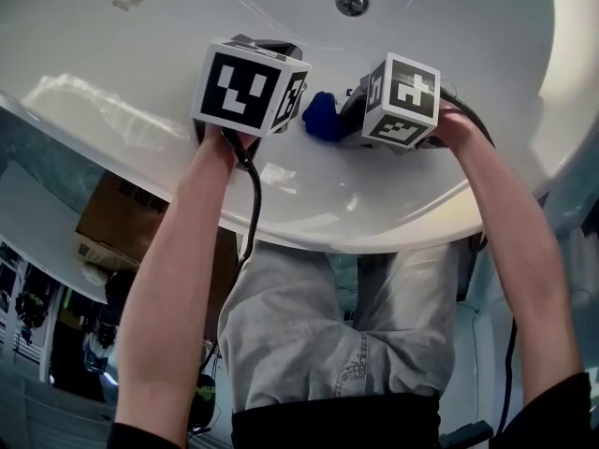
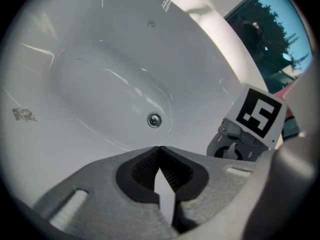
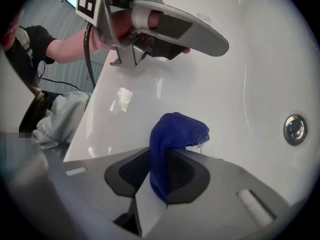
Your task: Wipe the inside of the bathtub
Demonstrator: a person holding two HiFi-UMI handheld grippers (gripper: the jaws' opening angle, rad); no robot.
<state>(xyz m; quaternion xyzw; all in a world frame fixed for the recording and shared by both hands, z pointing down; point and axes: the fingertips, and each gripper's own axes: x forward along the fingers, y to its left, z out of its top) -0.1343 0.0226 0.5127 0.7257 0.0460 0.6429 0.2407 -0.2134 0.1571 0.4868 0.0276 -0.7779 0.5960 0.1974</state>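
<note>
Clearly clamped in right gripper [image 3: 162, 156]: soft blue cloth wad [image 3: 177, 129], aimed at glossy white bathtub wall [image 3: 220, 94] just ahead; left gripper [image 2: 159, 151] closed, empty.

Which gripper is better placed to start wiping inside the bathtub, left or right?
Right, probably. The right gripper has its jaws shut on the blue cloth, facing the inner wall of the bathtub. The left gripper has its jaws shut on nothing.

Brown cardboard box [image 1: 120, 221], light grey jeans [image 1: 309, 335]
</note>
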